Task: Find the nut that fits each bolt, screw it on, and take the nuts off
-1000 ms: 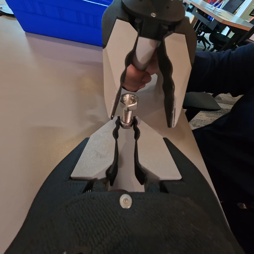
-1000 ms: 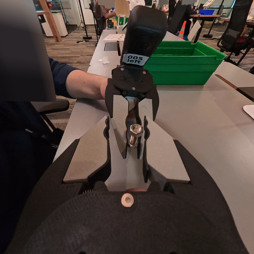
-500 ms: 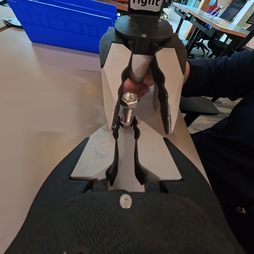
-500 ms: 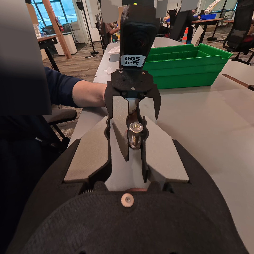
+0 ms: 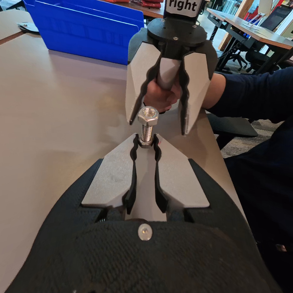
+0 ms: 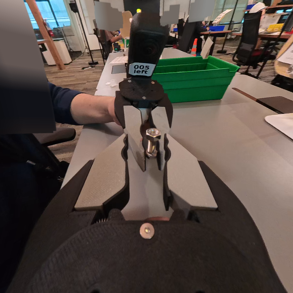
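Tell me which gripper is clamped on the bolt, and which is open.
The left gripper is clamped on the bolt at its hex head. The right gripper is open, its fingers straddling the nut at the top without closing.

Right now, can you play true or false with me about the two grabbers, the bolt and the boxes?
1. The left gripper is pinching the head of the bolt. True.
2. The nut sits at the top end of the bolt. True.
3. The right gripper is squeezing the nut tight. False: its fingers stand wide apart around the nut, with a clear gap on one side.
4. The bolt is lying flat on the table. False: it stands upright, held up in the left gripper.
5. There is a blue bin and a green bin on the table. True.
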Tool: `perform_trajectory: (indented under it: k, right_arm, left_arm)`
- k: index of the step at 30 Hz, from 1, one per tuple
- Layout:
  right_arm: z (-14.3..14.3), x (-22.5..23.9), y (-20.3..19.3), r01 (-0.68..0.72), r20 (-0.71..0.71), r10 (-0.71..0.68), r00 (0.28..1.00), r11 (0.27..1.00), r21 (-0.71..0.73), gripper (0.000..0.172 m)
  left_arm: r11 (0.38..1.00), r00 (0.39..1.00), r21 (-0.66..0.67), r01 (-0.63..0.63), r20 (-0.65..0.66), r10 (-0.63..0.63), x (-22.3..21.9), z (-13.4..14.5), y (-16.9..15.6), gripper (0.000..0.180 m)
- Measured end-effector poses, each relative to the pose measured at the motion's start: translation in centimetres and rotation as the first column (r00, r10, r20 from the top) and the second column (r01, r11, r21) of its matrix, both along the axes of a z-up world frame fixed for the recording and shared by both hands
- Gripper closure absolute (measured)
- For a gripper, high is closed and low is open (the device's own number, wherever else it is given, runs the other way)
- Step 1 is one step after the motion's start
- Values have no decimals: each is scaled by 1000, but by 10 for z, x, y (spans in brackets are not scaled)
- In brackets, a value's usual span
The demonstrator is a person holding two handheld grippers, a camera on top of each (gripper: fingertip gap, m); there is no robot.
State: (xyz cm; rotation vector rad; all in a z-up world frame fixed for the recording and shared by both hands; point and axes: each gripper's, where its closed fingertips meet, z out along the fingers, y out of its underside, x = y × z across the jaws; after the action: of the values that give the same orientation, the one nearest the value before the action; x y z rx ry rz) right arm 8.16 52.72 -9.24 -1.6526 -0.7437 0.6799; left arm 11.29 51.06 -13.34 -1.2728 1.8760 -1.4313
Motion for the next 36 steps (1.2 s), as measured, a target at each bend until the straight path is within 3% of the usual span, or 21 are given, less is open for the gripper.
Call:
perform_trajectory:
  k: [4,10,18,27,32,34,36]
  right_arm:
    - [3,6,4,28,5,-28,1000,999,37,147]
    - [6,8,4,40,15,-41,999,997,59,158]
    - [3,18,11,204,91,-213,973,974,97,158]
    - [-3,25,18,496,119,-514,850,855,153,158]
    - [-5,28,17,509,51,-517,854,852,118,158]
    - [-2,27,15,482,37,-489,872,868,115,145]
    - [1,26,10,431,51,-440,897,893,129,142]
  left_arm:
    - [1000,1000,6,15,-1,-15,0,0,-4,163]
    - [1000,1000,4,3,-2,-3,0,-1,-2,163]
    - [991,993,65,-120,5,120,11,-3,9,164]
    - [962,966,104,-254,-18,257,19,-11,17,163]
    - [967,968,77,-242,-42,246,18,-13,16,163]
    - [969,970,74,-234,-42,238,17,-12,16,163]
    - [975,976,72,-210,-38,213,16,-12,15,163]
